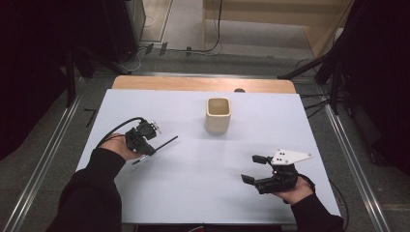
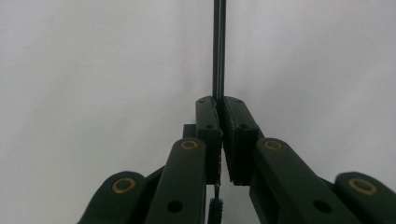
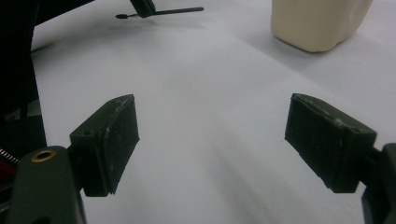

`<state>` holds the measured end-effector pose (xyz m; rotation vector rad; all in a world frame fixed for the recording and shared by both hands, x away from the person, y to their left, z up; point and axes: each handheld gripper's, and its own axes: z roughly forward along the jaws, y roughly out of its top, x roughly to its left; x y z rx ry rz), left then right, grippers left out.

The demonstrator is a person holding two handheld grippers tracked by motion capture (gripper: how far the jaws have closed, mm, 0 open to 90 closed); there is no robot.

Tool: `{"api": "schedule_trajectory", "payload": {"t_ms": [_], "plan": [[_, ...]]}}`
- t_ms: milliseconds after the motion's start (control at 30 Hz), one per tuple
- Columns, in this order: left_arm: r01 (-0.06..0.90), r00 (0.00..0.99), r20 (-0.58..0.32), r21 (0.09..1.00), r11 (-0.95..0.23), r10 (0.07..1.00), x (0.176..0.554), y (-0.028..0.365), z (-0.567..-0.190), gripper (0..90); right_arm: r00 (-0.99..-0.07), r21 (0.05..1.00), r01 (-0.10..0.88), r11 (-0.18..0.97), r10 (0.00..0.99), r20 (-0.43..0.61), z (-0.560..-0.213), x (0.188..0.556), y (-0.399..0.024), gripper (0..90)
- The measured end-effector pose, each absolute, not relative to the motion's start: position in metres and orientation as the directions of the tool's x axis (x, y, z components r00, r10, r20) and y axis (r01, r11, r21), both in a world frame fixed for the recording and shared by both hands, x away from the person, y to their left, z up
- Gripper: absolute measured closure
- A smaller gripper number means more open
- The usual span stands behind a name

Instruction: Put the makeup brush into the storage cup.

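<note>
One thin black rod (image 1: 163,143) is clamped in the left gripper (image 1: 153,143), left of the cup (image 1: 218,115); judged light, stiff, slippery, prone to pivoting; best gripped mid-shaft, away from the bristly end; right gripper (image 1: 255,168) is held spread, empty, near-right of cup.

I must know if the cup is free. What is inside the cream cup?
From above, the cup shows its open mouth and pale inner walls, with nothing sticking out. Its bottom is in shadow, so something small lying there cannot be excluded.
</note>
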<state>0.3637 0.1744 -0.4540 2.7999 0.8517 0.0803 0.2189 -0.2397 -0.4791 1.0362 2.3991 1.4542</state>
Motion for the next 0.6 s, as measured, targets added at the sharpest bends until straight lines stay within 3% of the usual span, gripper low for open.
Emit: {"api": "schedule_trajectory", "payload": {"t_ms": [333,600], "plan": [[0.519,0.836,-0.031,0.366,-0.773,0.548,0.359,0.176,-0.432,85.9,-0.744,0.822,0.495,0.281,0.626,0.233,-0.480,0.220,-0.240,19.1],[0.481,0.846,-0.031,0.479,-0.735,0.533,0.353,0.175,-0.423,85.9,-0.729,0.834,0.503,0.228,0.629,0.268,-0.478,0.222,-0.239,14.4]]}}
